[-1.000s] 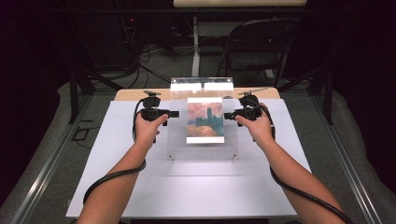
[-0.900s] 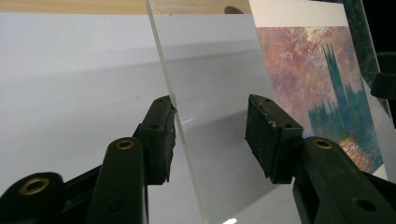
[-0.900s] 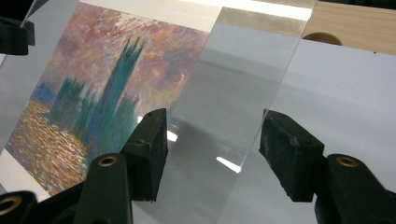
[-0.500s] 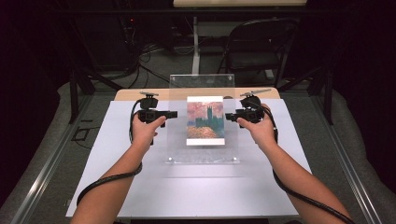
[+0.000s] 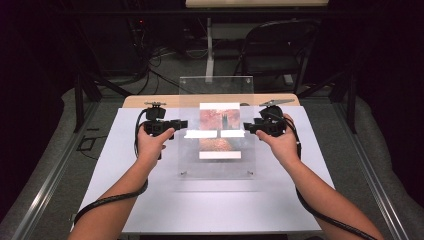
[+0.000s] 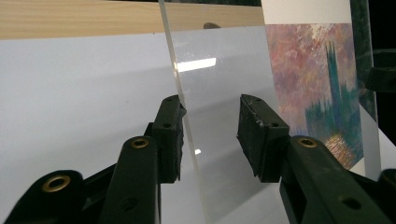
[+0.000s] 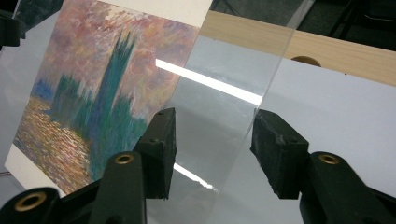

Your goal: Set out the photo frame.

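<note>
A clear acrylic sheet (image 5: pixel 190 160) stands over the white table, carrying a print of a painted tower at sunset (image 5: pixel 220 117). My left gripper (image 5: pixel 182 123) is at the sheet's left edge and my right gripper (image 5: pixel 248 127) at its right edge. In the left gripper view the sheet (image 6: pixel 219 70) runs between the jaws of the left gripper (image 6: pixel 210 135); one pad is at the sheet, the other stands clear, and the print (image 6: pixel 317 93) lies beyond. The right gripper (image 7: pixel 212 149) straddles the sheet (image 7: pixel 224 70) beside the print (image 7: pixel 102 93) with gaps on both sides. Both pairs of jaws have just been closing.
The white table top (image 5: pixel 150 200) has a wooden strip (image 5: pixel 150 100) along its far edge. Two small fittings (image 5: pixel 182 173) mark the sheet's near corners. A dark chair (image 5: pixel 280 50) and floor cables lie beyond the table. Metal rails run along both sides.
Both hands have shifted slightly up and away from me. The sheet's tilt has changed, and a bright glare band now crosses the print. Both pairs of jaws stand narrower.
</note>
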